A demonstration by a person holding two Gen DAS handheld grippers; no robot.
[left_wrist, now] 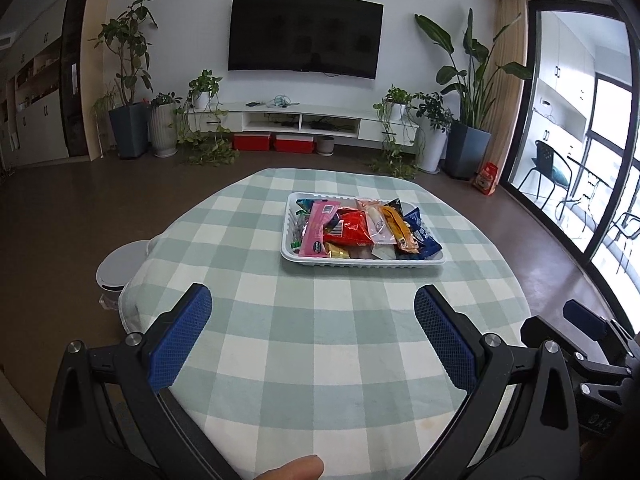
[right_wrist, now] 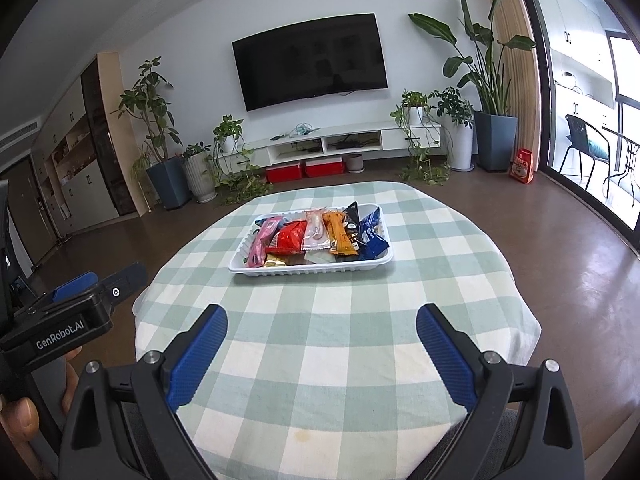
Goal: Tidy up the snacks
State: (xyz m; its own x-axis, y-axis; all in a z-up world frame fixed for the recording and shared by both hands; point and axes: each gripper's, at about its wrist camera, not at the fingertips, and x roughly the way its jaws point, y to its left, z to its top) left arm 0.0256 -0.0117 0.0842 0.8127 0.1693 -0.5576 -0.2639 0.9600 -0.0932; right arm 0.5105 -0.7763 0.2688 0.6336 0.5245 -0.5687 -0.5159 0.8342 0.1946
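Note:
A white tray (left_wrist: 362, 263) (right_wrist: 308, 269) sits on the checked tablecloth, filled with several snack packets: a pink one (left_wrist: 315, 229) (right_wrist: 261, 244), a red one (left_wrist: 350, 227) (right_wrist: 289, 236), an orange one (left_wrist: 398, 226) (right_wrist: 339, 231) and a blue one (left_wrist: 420, 234) (right_wrist: 372, 234). My left gripper (left_wrist: 313, 304) is open, well short of the tray, with nothing between its blue pads. My right gripper (right_wrist: 322, 322) is open too, also back from the tray and empty. Each gripper shows at the edge of the other's view.
The round table (left_wrist: 320, 360) with a green-and-white cloth stands on a brown floor. A round white bin (left_wrist: 120, 266) sits by its left edge. Potted plants, a TV stand and a wall TV (left_wrist: 305, 36) lie beyond. A fingertip (left_wrist: 296, 469) shows at the bottom.

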